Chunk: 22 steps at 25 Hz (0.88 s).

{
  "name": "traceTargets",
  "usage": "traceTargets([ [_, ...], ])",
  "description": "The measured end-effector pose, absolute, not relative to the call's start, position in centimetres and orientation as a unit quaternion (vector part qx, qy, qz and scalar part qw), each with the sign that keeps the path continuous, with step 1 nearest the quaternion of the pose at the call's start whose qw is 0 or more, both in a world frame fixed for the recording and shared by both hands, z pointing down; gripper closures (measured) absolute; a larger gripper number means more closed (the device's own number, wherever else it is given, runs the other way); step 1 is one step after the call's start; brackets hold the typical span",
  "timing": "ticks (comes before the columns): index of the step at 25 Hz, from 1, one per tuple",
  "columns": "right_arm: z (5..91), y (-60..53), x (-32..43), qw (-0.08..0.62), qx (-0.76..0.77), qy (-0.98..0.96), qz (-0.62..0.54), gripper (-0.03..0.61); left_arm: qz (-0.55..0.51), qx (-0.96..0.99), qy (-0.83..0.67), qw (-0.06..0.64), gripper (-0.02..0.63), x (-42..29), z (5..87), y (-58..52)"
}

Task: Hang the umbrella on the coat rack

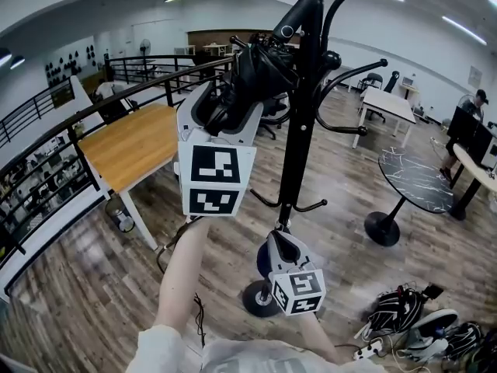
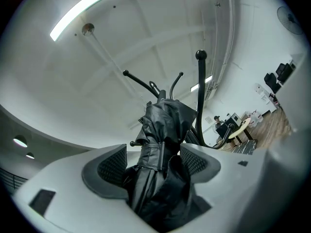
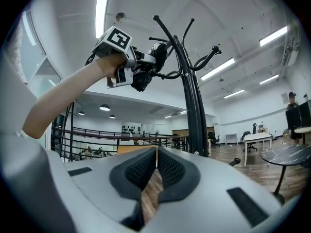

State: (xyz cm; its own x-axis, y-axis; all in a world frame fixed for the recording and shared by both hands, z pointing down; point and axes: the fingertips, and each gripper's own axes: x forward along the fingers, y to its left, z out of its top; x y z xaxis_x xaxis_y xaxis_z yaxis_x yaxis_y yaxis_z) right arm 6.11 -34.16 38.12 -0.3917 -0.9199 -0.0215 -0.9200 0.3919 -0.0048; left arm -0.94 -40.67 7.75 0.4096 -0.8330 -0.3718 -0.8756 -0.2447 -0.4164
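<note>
While the left gripper (image 1: 233, 103) is held up beside the coat rack (image 1: 297, 138), its jaws are clamped on the folded black umbrella (image 1: 260, 64). The crumpled fabric fills the gap between the pads and hides most of their inner faces. The umbrella's handle (image 1: 297, 15) lies against the rack's pole among the upper hooks; whether it rests on any hook cannot be made out. The umbrella's lower end is buried inside the gripper body. The right gripper (image 1: 287, 243) sits low beside the pole, jaws pressed together on nothing. In the head view the rack's top is cut off, and its base (image 1: 252, 300) is partly hidden behind the right gripper.
</note>
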Motion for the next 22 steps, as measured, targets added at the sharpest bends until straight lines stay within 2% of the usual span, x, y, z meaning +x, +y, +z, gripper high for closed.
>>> traceTargets([
  [14, 39.6, -33.7, 3.9, 0.002, -0.547, 0.837, -0.012, 0.548, 0.087, -0.815, 0.51, 0.263, 0.29, -2.9, 8.9, -37.7],
  [22, 40.8, -33.6, 4.1, 0.001, -0.551, 0.834, -0.019, 0.548, 0.113, -0.83, 0.494, 0.235, 0.29, -4.4, 14.0, -35.9],
])
